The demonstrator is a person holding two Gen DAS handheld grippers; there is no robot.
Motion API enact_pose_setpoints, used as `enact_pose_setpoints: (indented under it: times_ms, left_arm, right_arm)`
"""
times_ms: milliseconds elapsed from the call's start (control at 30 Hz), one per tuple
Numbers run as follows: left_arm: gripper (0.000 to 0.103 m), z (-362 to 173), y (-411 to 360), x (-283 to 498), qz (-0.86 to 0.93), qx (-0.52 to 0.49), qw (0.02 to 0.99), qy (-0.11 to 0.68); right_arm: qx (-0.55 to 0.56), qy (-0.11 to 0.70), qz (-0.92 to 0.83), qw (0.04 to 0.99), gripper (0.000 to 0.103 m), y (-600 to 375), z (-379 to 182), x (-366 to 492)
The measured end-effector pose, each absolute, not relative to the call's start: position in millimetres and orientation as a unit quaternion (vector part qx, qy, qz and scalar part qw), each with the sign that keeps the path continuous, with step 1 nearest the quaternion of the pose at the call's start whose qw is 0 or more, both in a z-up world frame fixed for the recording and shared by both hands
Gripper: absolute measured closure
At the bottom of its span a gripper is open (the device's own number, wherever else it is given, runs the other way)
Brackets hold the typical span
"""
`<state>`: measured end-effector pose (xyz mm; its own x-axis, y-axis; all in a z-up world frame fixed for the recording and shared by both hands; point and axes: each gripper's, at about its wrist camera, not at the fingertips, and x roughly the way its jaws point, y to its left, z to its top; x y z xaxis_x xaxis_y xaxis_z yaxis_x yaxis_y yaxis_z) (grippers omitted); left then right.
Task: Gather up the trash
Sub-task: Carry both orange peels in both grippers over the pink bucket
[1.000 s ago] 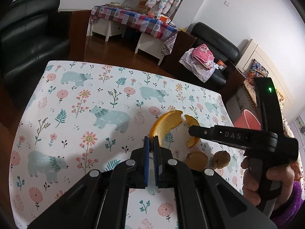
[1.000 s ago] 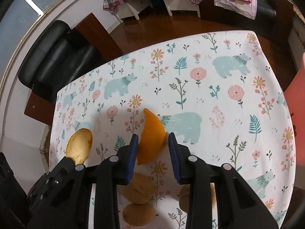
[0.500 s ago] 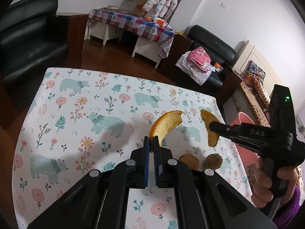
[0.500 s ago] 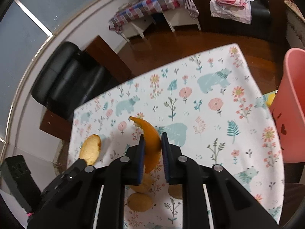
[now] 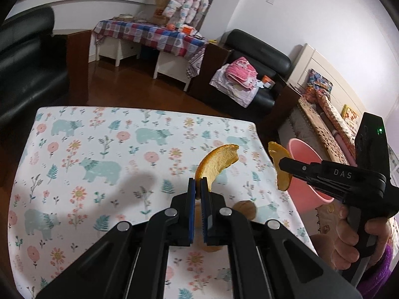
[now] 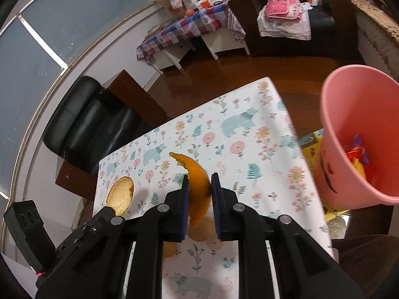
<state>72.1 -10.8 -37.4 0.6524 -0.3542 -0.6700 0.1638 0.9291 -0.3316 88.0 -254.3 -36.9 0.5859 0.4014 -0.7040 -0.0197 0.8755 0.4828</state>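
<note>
1. The left claw [image 5: 198, 186] was clamped nearly shut on a curved orange peel [image 5: 217, 160], held clear above the table [image 5: 74, 154].
2. The right claw [image 6: 199, 189] had just been closing, and pinched a second peel [image 6: 198, 182], also lifted off the cloth.
3. More peel pieces [image 5: 245, 209] lay on the table under both claws, near its right edge.
4. A pink bin [image 6: 359, 114] stood just past that edge; floor lay open beyond the far edge.
5. Only the right wrist view showed scraps inside the bin; only the left showed the person's hand [image 5: 349, 239].
</note>
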Motion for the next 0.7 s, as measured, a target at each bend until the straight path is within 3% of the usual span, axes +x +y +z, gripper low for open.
enact_pose_setpoints:
  times_ms: [700]
  left_arm:
    - [0.099,-18.9,-117.2,78.5,-0.214,-0.065,0.892,0.392]
  right_arm:
    - [0.262,0.39,0.04,0.882,0.086,-361.3,-31.0,53.9]
